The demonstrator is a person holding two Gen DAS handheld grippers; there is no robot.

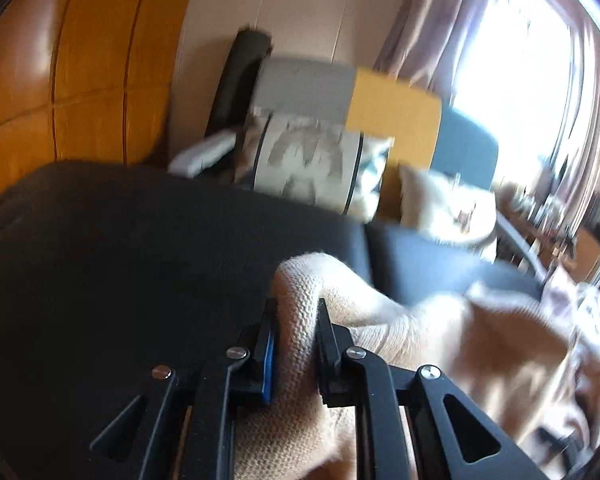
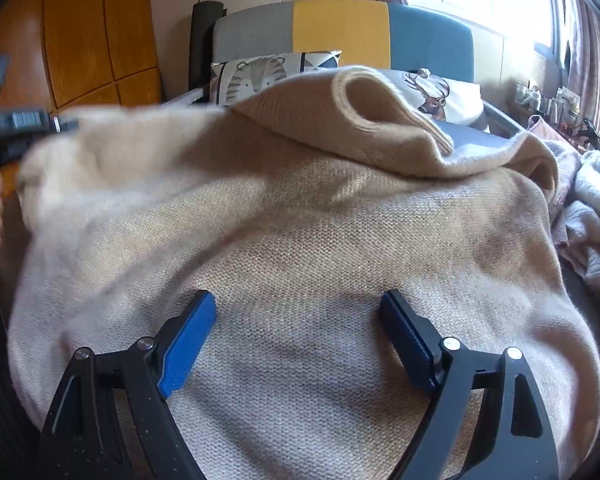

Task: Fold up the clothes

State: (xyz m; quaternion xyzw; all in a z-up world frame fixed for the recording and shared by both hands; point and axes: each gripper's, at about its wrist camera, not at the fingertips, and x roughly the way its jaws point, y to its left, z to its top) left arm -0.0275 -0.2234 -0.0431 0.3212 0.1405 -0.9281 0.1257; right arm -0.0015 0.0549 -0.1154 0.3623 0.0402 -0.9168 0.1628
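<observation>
While the left hand-held gripper [image 1: 296, 336] pinches a bunched edge of the beige knit sweater [image 2: 300, 240], its jaws nearly closed on the fabric, the right hand-held gripper [image 2: 298, 336] hovers wide open over the sweater's body, holding nothing. Sweater lies spread on the dark sofa seat [image 1: 120, 240], one sleeve [image 2: 364, 108] flopped across. Likely mid-fold; next move needs the right jaws to take the cloth.

a dark grey bed [image 1: 140, 260] fills the lower frame; on it lie a beige knit sweater [image 2: 300, 240], two printed pillows [image 2: 260, 74] at top centre, pale clothes [image 2: 596, 208] at right.
</observation>
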